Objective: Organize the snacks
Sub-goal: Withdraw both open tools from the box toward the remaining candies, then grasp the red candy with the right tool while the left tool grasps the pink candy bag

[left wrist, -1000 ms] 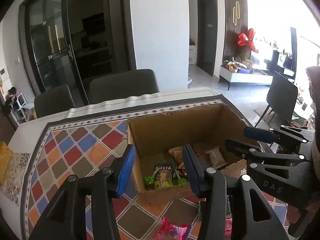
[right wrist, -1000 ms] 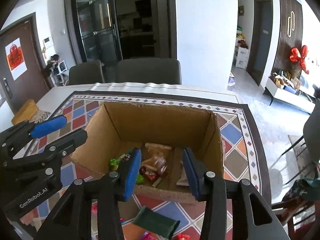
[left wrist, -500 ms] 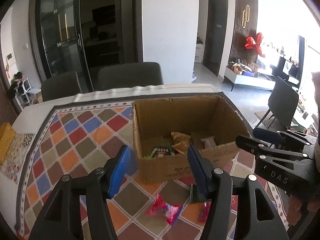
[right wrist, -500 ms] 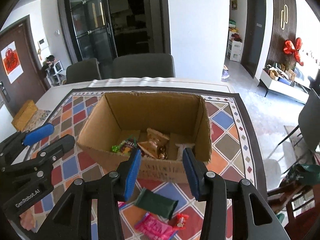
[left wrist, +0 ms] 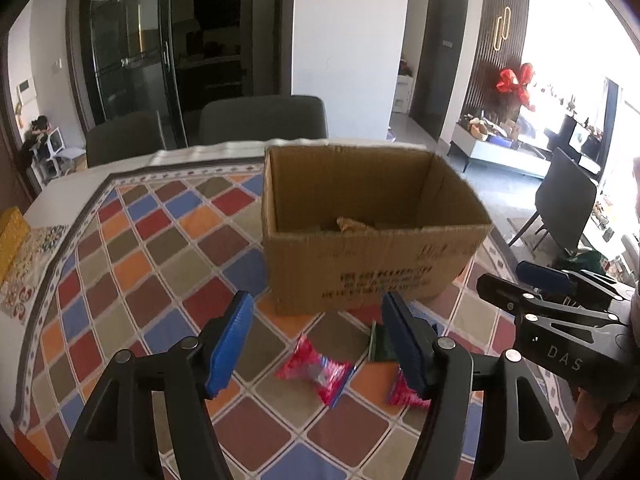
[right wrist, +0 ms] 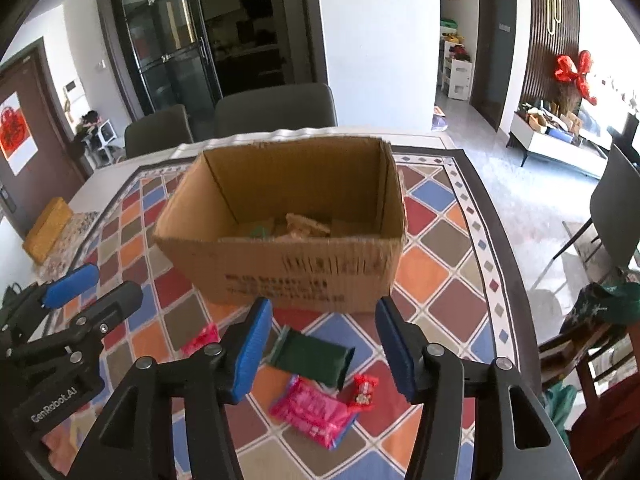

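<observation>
An open cardboard box (left wrist: 372,268) (right wrist: 304,276) stands on the table with several snack packs inside. In front of it lie a pink snack pack (left wrist: 316,372) (right wrist: 312,412), a dark green pack (right wrist: 310,356) (left wrist: 378,346) and a small red candy (right wrist: 363,390). A red pack (right wrist: 200,338) lies to the left. My left gripper (left wrist: 320,344) is open and empty above the pink pack. My right gripper (right wrist: 324,348) is open and empty above the green pack.
A tablecloth with coloured diamonds (left wrist: 132,272) covers the table. Grey chairs (left wrist: 260,120) stand behind the far edge. A yellow box (left wrist: 10,236) lies at the left edge. A dark chair (right wrist: 616,216) stands on the right, off the table.
Both grippers have pulled back from over the box toward the near table edge and lower. The loose packs in front of the box have come into view. Both stay open.
</observation>
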Action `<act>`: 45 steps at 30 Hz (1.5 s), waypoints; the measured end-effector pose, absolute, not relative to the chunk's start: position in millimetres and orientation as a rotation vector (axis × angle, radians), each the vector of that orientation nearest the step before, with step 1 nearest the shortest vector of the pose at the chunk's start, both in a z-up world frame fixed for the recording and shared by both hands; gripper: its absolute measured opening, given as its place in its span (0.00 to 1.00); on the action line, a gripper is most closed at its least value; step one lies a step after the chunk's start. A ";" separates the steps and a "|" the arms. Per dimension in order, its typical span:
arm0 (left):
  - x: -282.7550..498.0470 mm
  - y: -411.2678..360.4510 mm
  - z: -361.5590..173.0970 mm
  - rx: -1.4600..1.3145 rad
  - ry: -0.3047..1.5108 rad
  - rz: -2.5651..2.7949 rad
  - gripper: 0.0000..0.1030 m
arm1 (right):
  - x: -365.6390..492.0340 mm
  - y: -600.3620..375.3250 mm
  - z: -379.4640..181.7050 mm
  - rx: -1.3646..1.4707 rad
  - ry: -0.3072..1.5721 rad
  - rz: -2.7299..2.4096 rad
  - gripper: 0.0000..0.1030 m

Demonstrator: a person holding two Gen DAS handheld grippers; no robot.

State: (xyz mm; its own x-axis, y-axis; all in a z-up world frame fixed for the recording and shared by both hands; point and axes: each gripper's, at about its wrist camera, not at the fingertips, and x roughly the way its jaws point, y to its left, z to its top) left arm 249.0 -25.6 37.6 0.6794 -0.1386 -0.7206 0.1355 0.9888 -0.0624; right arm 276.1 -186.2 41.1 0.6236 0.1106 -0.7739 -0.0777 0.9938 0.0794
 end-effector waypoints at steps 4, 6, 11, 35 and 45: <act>247.6 -24.4 20.8 -0.030 0.864 -0.164 0.65 | 271.4 -185.8 29.0 0.031 0.913 0.101 0.53; 248.2 -24.3 13.2 -0.035 0.888 -0.158 0.65 | 272.5 -187.2 22.4 0.046 0.933 0.096 0.53; 251.7 -23.4 -6.0 -0.059 0.938 -0.132 0.65 | 275.4 -191.6 2.1 0.078 0.991 0.069 0.53; 271.9 -27.2 -88.6 -0.158 1.096 -0.116 0.65 | 274.7 -206.9 -80.5 0.145 1.185 -0.024 0.53; 286.5 -29.7 -105.7 -0.146 1.112 -0.120 0.64 | 278.5 -207.6 -96.3 0.122 1.217 -0.047 0.44</act>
State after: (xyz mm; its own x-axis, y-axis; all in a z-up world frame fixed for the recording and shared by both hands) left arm 286.5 -29.7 -105.7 0.4378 -0.1690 -0.8831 0.0236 0.9840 -0.1766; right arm 278.5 -207.6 -96.3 0.3463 0.0291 -0.9377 0.1013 0.9925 0.0683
